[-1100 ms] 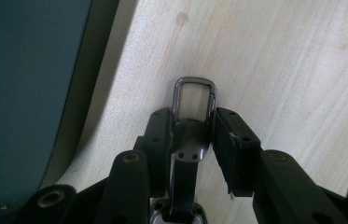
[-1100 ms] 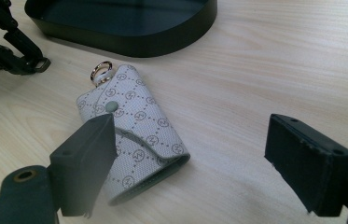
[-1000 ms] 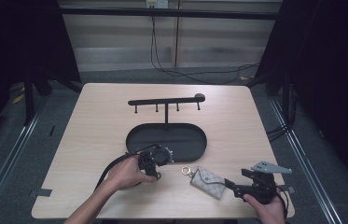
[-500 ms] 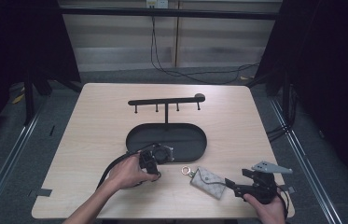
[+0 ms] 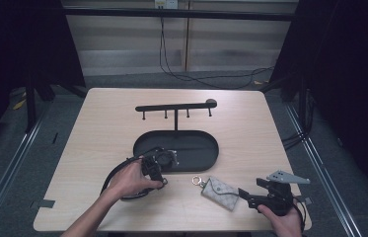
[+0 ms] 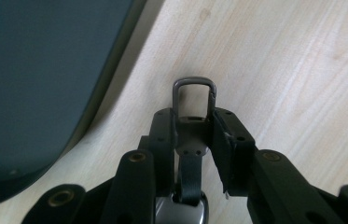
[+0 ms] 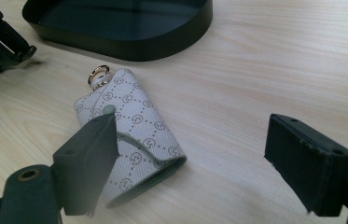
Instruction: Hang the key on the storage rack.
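left claw [image 6: 192, 128] clamped on key fob clasp [image 6: 194, 95]; right claw [image 7: 209, 154] agape.

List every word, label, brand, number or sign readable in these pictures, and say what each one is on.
No words or numbers can be read.
Key pouch: a repeating round monogram printed in a diamond grid; its letters are too small and blurred to make out.
Metal clip held in the left gripper: no marking visible.
Black tray, hook rack and table: no text visible.
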